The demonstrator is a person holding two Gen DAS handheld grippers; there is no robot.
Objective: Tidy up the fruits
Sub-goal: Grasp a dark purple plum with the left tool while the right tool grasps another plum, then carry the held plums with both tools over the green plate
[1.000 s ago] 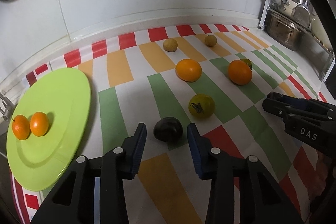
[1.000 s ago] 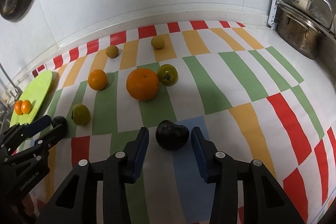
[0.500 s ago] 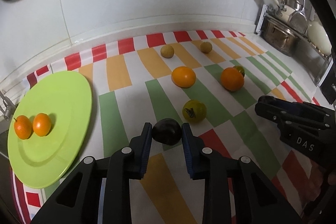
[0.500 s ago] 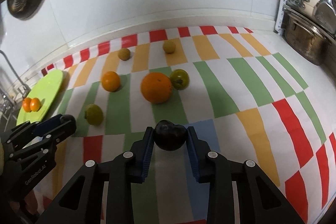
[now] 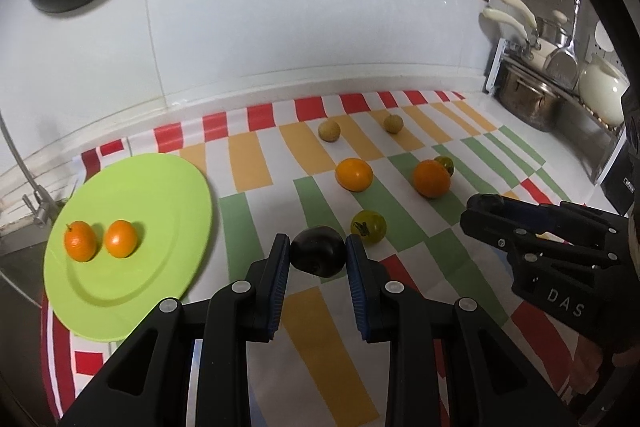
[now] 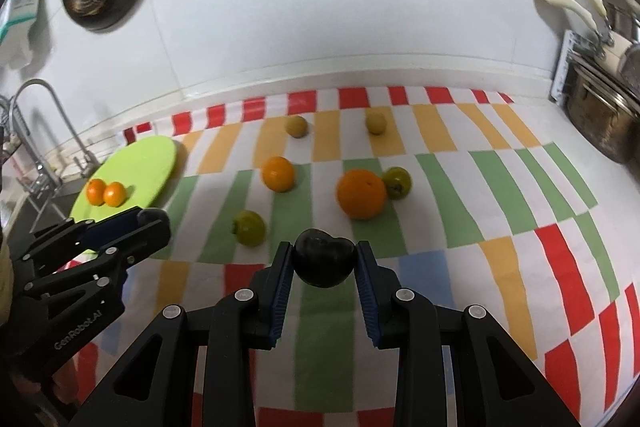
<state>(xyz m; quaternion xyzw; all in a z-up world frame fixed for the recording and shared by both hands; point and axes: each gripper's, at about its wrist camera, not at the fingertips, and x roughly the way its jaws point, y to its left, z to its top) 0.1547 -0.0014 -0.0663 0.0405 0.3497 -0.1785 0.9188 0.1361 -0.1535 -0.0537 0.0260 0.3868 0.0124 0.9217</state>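
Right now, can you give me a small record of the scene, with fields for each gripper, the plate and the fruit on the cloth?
left gripper: shut on a dark plum
right gripper: shut on another dark plum
green plate: two small oranges
striped cloth: two oranges, two green tomatoes, two small yellowish fruits

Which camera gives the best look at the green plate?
The left wrist view: the green plate fills its left side, both small oranges clear. The right wrist view shows it small, far left, partly behind the other gripper.
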